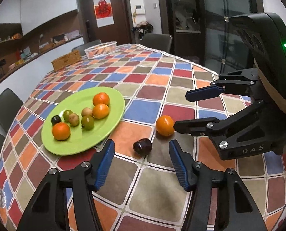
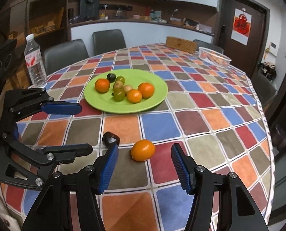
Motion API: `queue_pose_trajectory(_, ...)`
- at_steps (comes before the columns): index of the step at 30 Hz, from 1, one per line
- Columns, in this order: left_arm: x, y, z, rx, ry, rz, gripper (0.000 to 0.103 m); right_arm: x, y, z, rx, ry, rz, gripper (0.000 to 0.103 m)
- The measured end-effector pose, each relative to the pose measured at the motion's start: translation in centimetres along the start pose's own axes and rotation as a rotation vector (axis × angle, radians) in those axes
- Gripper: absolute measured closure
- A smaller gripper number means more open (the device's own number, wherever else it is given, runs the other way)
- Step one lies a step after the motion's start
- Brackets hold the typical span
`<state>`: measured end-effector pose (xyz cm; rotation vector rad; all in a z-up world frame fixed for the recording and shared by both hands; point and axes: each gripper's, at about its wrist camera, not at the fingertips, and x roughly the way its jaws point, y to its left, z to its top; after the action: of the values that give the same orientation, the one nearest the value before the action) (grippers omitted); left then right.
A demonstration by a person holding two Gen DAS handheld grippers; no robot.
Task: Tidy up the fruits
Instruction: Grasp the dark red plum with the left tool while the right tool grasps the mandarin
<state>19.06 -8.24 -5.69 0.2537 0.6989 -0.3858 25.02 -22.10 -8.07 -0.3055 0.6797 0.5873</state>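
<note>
Most of the fruit is already on the green plate (image 1: pixel 81 146): three oranges, several small green and tan fruits, and one dark one near its far edge. Two pieces lie off the plate on the checked cloth (image 2: pixel 210 125): a loose orange (image 1: pixel 164 125) and a dark plum (image 1: pixel 142 146), both just beside the plate's near edge and close to each other, not touching. So, as far as can be judged, the sorting is well advanced, with these two left to move onto the plate.

The left gripper (image 1: pixel 142 155) has its jaws spread wide and holds nothing. In its own view the plum sits just ahead of the gap between the blue pads, apart from both.

The right gripper (image 2: pixel 144 159) is likewise wide apart and empty. In its own view the orange (image 2: pixel 143 150) lies between the pad tips, nearer the left one, with no contact visible. From the left wrist view, the right gripper's lower finger tip (image 1: pixel 176 126) comes right up to the orange; whether it touches cannot be told.

A clear basket (image 1: pixel 101 49) and a wicker box (image 1: pixel 67 60) stand at the far side of the table, well away from the plate, and a water bottle (image 2: pixel 35 63) stands beyond the plate to the left.
</note>
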Motion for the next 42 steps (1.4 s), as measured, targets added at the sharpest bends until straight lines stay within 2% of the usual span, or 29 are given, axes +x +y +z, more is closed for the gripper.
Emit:
queue_pose_trajectory(7,2.6,0.6,-0.1,-0.011,0.074,-0.065,0.060,2.5,-0.3,-0.3,-0.012,0.060,0.048,0.051)
queue_pose_trajectory(18,5.3,1.3,0.3,-0.048,0.130,-0.121,0.068,4.8,-1.4,-0.2,0.020,0.114,0.095,0.059)
queue_pose_trajectory(23,5.9,1.4,0.4,-0.058,0.140,-0.128,0.076,5.4,-1.6,-0.2,0.030,0.125,0.106,0.061)
queue_pose_trajectory(34,5.7,1.7,0.4,-0.089,0.139,-0.136,0.076,5.7,-1.5,-0.4,0.042,0.135,0.117,0.065)
queue_pose_trajectory(42,4.0,2.0,0.6,-0.109,0.108,-0.121,0.076,4.7,-1.3,0.0,0.065,0.108,0.101,0.065)
